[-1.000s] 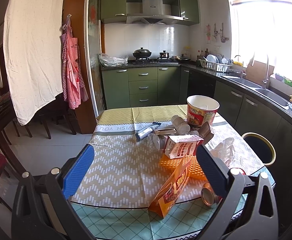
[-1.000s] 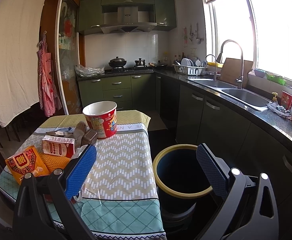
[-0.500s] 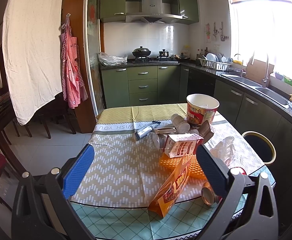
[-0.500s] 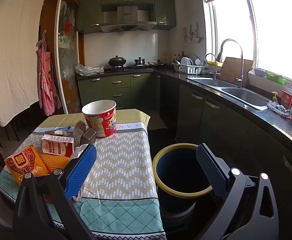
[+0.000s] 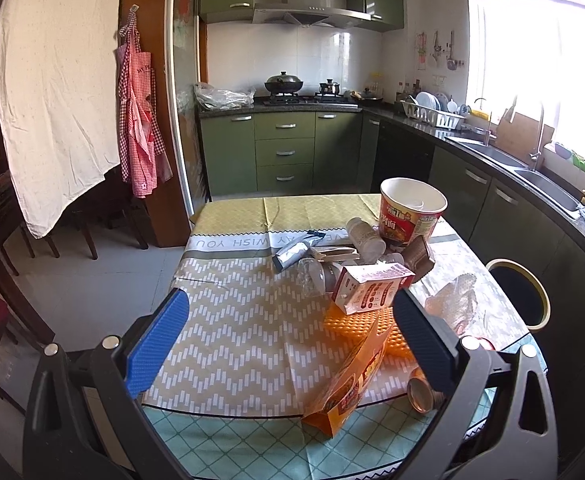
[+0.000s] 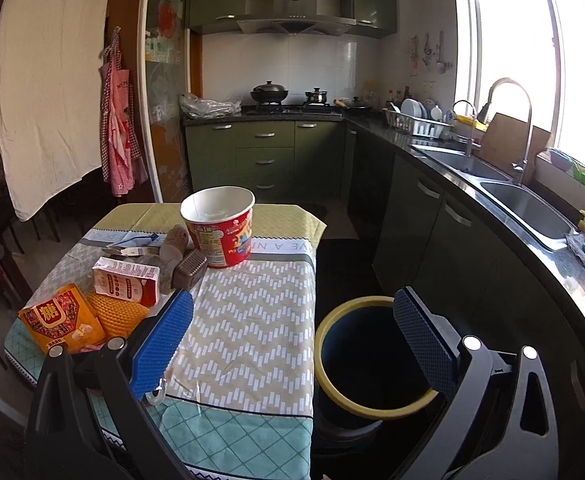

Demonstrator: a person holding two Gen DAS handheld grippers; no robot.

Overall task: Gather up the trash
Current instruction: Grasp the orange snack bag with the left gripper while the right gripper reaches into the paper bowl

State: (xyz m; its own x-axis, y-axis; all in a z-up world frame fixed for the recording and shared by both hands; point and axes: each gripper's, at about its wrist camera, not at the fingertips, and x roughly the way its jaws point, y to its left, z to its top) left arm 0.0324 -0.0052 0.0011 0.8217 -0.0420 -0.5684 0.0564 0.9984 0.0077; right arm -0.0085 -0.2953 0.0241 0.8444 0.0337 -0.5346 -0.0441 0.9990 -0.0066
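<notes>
While your left gripper (image 5: pixel 290 344) hangs above the table (image 5: pixel 228 332), fingers apart, your right gripper (image 6: pixel 292 336), also spread, overlooks the bin (image 6: pixel 332 320).

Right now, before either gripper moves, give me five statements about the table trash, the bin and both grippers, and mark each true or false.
1. The instant-noodle cup stands upright on the table. True.
2. The bin sits on the tabletop. False: it stands on the floor beside the table.
3. The left gripper is shut on the milk carton. False: its jaws are wide open and hold nothing.
4. The orange snack bag lies at the near end of the table. True.
5. The right gripper is open and empty. True.
</notes>
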